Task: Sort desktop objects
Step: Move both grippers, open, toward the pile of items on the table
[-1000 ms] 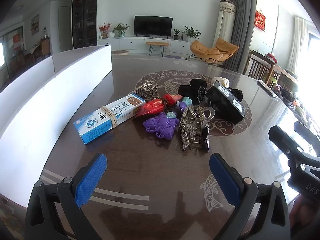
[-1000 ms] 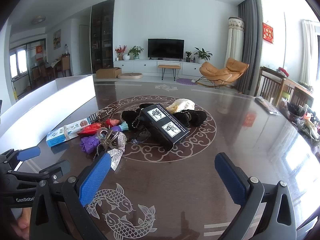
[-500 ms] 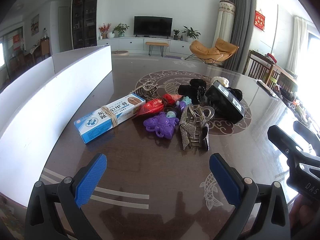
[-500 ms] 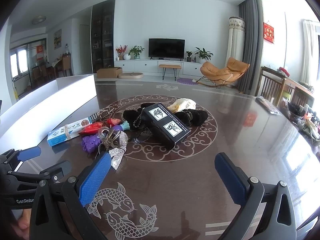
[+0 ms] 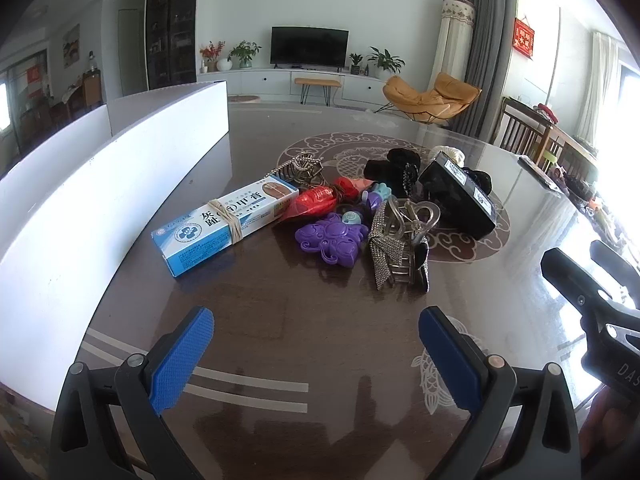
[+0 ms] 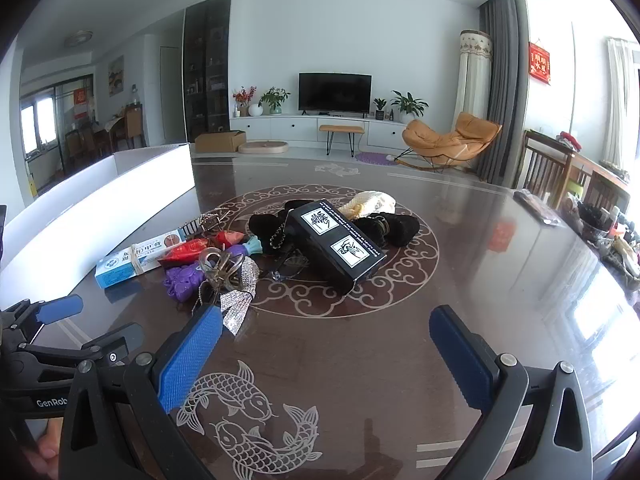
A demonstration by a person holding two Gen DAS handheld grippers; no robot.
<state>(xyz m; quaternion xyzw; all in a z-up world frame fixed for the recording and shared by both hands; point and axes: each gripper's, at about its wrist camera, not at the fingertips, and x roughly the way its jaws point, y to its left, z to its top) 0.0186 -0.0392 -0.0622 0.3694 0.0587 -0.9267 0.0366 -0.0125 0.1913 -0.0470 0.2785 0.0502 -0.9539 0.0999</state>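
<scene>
**Both claws spread wide, nothing held, over a heap of small goods**

The dark glossy table [image 6: 460,280], inlaid with pale scrollwork and fish, carries everything. Along its left side stands a long white box wall [image 5: 80,184]. The heap sits around the table's round medallion. Largest in it is a black rectangular box [image 6: 338,246] with white labels, leaning on black fuzzy hair accessories [image 6: 394,226] and a cream knitted piece [image 6: 372,202] behind it. Left of the heap lies a blue-and-white medicine carton [image 5: 226,224] bound with a rubber band, close to the white wall. Beside its far end sits a red packet [image 5: 310,204]. In front lie a purple plastic toy [image 5: 332,242] and a rhinestone hair claw clip [image 5: 400,250], touching each other.

The left gripper [image 5: 316,360] hovers short of the heap, blue pads far apart and gripping nothing. The right gripper [image 6: 326,354] is likewise fully parted and unloaded, its left pad just before the rhinestone clip.
</scene>
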